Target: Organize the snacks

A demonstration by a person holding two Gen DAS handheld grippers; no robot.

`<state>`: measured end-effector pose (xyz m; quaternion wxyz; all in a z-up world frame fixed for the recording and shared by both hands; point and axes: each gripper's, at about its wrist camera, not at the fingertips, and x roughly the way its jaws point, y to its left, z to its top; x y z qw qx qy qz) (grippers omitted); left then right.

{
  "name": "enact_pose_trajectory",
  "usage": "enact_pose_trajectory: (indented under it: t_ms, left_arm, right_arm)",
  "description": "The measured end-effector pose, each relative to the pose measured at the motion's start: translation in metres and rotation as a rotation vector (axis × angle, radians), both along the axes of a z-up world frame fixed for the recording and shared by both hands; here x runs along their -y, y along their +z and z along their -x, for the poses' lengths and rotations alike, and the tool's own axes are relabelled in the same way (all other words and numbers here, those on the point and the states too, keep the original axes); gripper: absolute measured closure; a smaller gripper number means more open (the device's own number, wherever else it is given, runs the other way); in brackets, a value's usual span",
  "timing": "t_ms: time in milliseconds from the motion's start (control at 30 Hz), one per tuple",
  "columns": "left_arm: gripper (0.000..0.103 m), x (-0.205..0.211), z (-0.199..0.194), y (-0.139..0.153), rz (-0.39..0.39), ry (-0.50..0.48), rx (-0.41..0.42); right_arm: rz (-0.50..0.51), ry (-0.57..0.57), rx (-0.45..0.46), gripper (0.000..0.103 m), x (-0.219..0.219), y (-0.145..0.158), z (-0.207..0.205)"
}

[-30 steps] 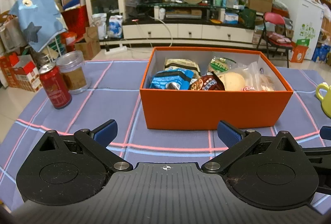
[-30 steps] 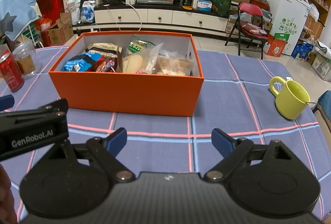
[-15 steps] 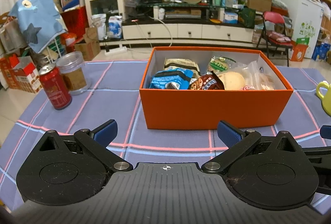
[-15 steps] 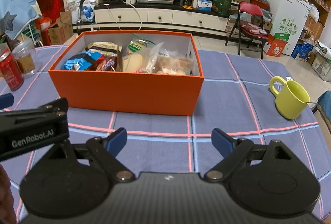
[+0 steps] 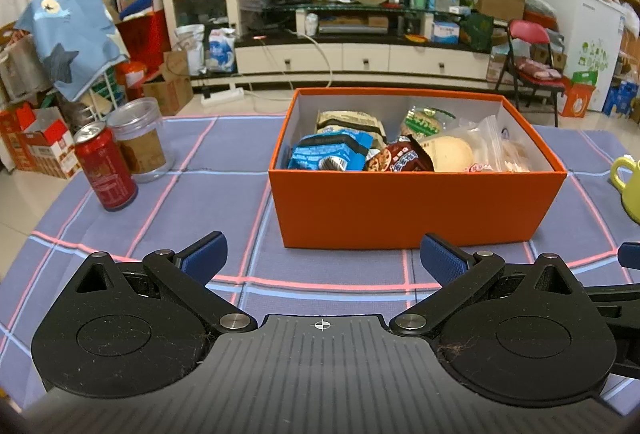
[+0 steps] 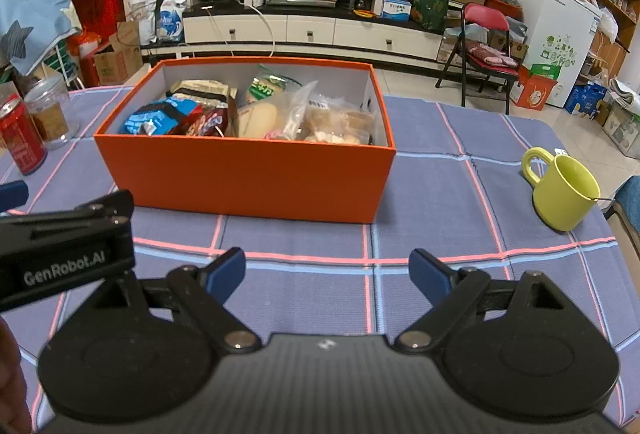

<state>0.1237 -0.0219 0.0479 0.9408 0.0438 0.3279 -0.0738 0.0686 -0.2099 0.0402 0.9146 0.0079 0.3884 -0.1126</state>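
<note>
An open orange box (image 5: pixel 416 209) (image 6: pixel 248 181) stands on the checked blue tablecloth and holds several snack packets: a blue packet (image 5: pixel 328 151), a brown packet (image 5: pixel 400 159), a clear bag with a round bun (image 5: pixel 456 153) and a green-and-white packet (image 5: pixel 424 121). My left gripper (image 5: pixel 322 256) is open and empty, a little in front of the box. My right gripper (image 6: pixel 326 274) is open and empty, also in front of the box, to the right of the left one.
A red can (image 5: pixel 106 167) and a clear jar (image 5: pixel 140 141) stand left of the box. A yellow-green mug (image 6: pixel 566 191) stands to its right. The left gripper's body (image 6: pixel 64 254) shows at the left of the right wrist view. A cluttered living room lies beyond.
</note>
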Motion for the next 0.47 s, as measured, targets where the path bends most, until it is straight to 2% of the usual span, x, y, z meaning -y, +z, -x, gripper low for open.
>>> enact_pose_trajectory:
  t_ms: [233, 467]
  left_arm:
    - [0.014, -0.0031, 0.0051, -0.0005, 0.012, -0.012, 0.027]
    - [0.014, -0.0009, 0.0065, 0.0002, -0.014, -0.018, 0.044]
  right_arm:
    - [-0.001, 0.005, -0.003, 0.013, 0.0003, -0.0027, -0.0003]
    - [0.004, 0.009, -0.010, 0.013, 0.0010, -0.0046, 0.0003]
